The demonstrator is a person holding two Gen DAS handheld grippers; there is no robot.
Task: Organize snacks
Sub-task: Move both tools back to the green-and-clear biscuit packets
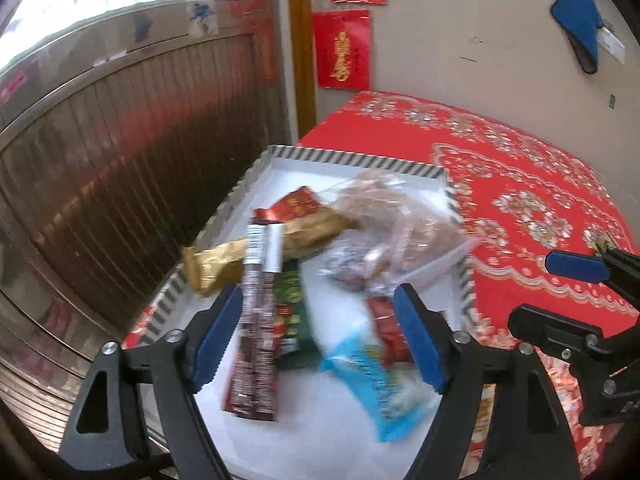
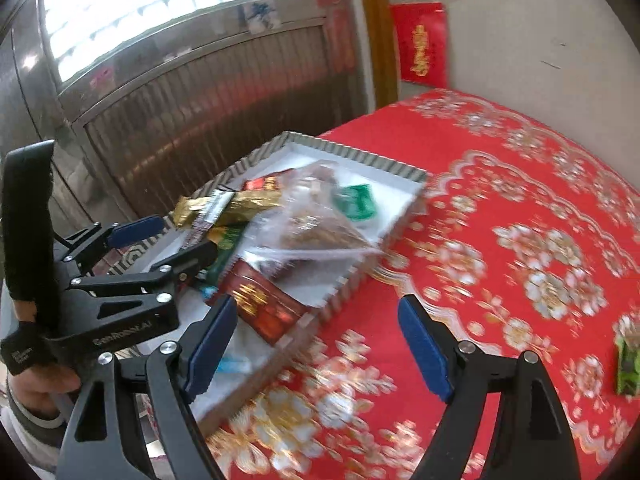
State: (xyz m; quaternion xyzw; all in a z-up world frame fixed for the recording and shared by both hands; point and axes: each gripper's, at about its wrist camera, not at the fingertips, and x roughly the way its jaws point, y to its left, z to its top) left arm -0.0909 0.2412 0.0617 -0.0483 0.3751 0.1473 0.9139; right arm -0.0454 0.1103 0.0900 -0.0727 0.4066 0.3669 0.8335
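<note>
Left wrist view shows most snacks (image 1: 304, 264) already heaped in the striped tray (image 1: 352, 157) on the red-clothed tabletop (image 1: 520, 184), both grippers' jaws open and empty, leaving, I judge, one green packet (image 2: 626, 365) lying well apart.

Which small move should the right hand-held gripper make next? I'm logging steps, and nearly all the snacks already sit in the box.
Probably swing the right hand-held gripper rightward toward the green snack packet, open as it already is. That packet lies alone on the red tablecloth, outside the striped box holding the other snacks, while the left hand-held gripper hovers open over the box.
</note>
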